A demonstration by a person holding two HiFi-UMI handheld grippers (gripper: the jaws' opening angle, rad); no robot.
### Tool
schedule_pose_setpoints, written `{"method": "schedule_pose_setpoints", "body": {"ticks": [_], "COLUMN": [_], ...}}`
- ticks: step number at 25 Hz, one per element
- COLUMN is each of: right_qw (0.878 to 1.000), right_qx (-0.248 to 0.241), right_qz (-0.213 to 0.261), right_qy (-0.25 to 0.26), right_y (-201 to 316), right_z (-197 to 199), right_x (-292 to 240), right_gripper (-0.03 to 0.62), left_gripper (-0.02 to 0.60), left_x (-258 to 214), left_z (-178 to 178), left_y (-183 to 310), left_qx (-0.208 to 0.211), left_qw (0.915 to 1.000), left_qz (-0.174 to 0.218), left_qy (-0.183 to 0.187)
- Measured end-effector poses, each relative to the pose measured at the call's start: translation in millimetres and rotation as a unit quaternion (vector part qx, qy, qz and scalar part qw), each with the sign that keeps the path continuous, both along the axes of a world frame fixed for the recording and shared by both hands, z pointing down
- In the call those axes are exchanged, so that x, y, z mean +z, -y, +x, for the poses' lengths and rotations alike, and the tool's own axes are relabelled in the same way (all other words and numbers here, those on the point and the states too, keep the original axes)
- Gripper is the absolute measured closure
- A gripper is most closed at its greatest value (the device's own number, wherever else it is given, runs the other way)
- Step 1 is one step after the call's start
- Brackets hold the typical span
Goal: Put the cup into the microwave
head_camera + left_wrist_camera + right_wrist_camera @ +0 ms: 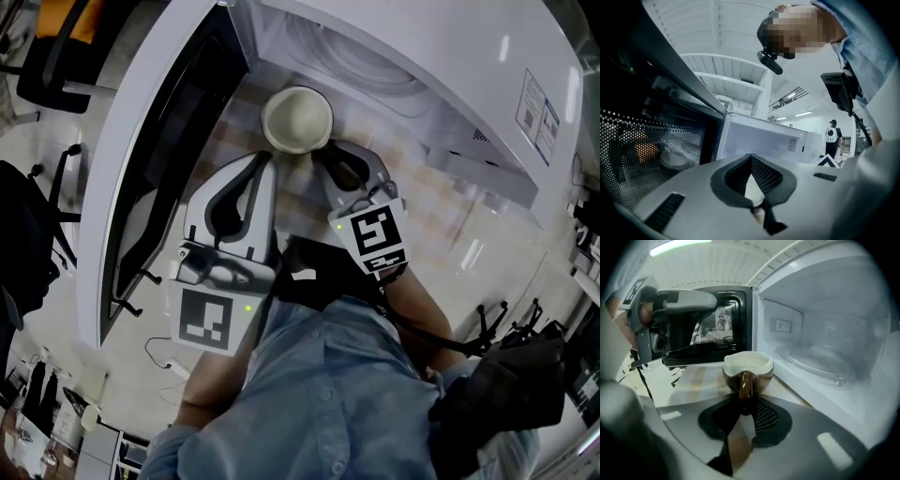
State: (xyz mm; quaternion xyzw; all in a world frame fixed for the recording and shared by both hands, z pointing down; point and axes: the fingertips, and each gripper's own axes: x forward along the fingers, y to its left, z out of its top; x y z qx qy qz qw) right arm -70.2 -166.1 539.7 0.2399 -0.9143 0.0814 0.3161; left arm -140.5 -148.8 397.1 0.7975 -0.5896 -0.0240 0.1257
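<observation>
A brown cup (296,119) with a cream inside stands upright on the table just in front of the open white microwave (394,56). In the right gripper view the cup (747,365) faces me with its handle toward me. My right gripper (745,401) is closed on that handle, with a pad on either side. The glass turntable (820,364) lies bare in the cavity to the right. My left gripper (265,157) hovers beside the cup on the left, near the open door (178,122). Its jaws (751,157) meet at the tips and hold nothing.
The dark door with its mesh window (651,150) swings out to the left. The table top (701,378) has pale wood stripes. A black chair (56,56) stands at the far left. A person (831,136) stands far off in the room.
</observation>
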Motion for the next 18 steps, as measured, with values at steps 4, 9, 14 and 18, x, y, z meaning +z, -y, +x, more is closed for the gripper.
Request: {"method": "schedule_pose_setpoints", "body": {"ticks": [4, 9, 14, 18], "right_qw": [1.0, 0.999, 1.0, 0.999], "right_qx": [-0.002, -0.028, -0.004, 0.007], "right_qz": [-0.006, -0.024, -0.029, 0.006], "right_qy": [-0.003, -0.028, 0.002, 0.046], "right_y": [-2, -3, 0, -1], "right_z": [0, 0, 1, 1], "right_x": [3, -2, -10, -13], "right_gripper": [0.53, 0.506, 0.496, 0.546], "left_gripper": [0.577, 0.577, 0.577, 0.577], "left_x": [1, -1, 0, 1], "left_z": [0, 6, 9, 12], "left_y": [1, 0, -1, -3], "left_qx": [0.001, 0.007, 0.01, 0.014], "left_qw": [1.0, 1.0, 0.9999, 0.9998], "left_qz": [0.0, -0.002, -0.009, -0.013], "left_qy": [-0.001, -0.003, -0.004, -0.002]}}
